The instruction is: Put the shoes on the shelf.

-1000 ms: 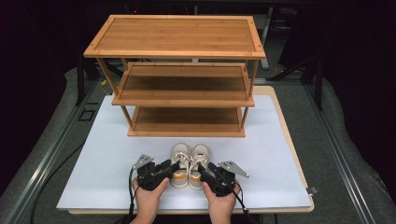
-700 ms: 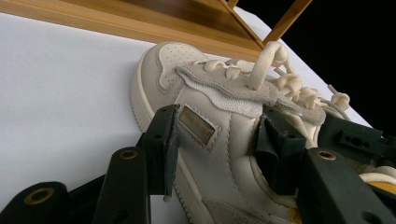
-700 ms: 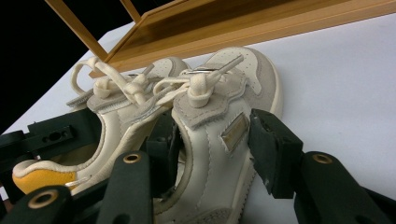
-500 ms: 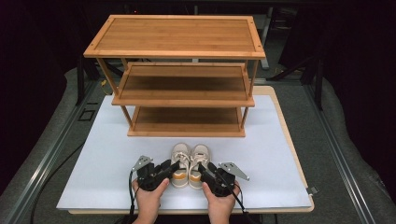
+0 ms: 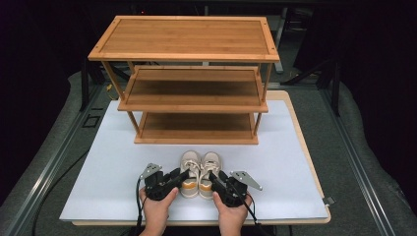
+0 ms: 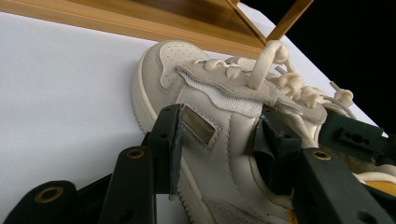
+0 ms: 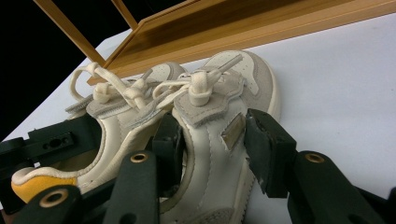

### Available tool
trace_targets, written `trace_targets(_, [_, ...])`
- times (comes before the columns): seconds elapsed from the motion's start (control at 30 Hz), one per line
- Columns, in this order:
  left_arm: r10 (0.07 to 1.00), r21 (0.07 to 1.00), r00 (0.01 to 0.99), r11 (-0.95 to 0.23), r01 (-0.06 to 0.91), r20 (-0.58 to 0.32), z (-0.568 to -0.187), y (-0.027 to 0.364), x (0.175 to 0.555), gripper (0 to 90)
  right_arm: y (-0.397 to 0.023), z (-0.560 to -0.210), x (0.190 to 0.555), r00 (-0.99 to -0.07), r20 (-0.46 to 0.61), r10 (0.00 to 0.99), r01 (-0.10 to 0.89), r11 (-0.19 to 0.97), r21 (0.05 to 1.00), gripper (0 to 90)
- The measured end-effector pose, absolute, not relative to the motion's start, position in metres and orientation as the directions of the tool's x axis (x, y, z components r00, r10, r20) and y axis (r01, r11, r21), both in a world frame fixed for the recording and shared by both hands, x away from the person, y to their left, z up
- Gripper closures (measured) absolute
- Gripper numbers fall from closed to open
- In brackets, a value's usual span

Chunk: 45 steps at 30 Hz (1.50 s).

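Three-tiered wooden rack (image 5: pixel 189 78) stands at twelve o'clock on the counter (image 5: pixel 78 172). At six o'clock sit two light, soft-sided shoes: the left gripper (image 5: pixel 182 175), jaws just closing, pinches the left shoe (image 5: pixel 190 172); right gripper (image 5: pixel 215 178) likewise the right shoe (image 5: pixel 209 169). Gripping the firmer collar wall suits best.

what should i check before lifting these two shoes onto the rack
1. Left gripper straddles the left shoe, jaws just closing: ok.
2. Right gripper straddles the right shoe, jaws just closing: ok.
3. Pads pressing firmly on both shoes: cannot tell.
4. Loose laces clear of the jaws: cannot tell.
5. Bottom shelf of the rack free: ok.
6. Shoes side by side, toes toward the rack: ok.
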State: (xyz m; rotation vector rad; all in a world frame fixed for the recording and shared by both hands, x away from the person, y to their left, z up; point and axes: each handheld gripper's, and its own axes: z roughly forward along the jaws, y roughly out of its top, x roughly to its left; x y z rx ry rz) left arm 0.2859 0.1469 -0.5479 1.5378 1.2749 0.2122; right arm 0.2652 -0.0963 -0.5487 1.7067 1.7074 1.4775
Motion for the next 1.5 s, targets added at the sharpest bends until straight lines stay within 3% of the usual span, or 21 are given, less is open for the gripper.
trace_targets(0.67, [0.790,0.800,0.415,0.152,0.580,-0.451,-0.524,0.154,0.290,55.9,-0.090,-0.528,0.272,-0.263,0.432,0.862,0.532,-0.244,0.811,58.2])
trace_targets(1.5, [0.793,0.838,0.447,0.141,0.527,-0.414,-0.460,0.156,0.296,55.9,-0.088,-0.468,0.280,-0.291,0.432,0.853,0.473,-0.264,0.841,58.2])
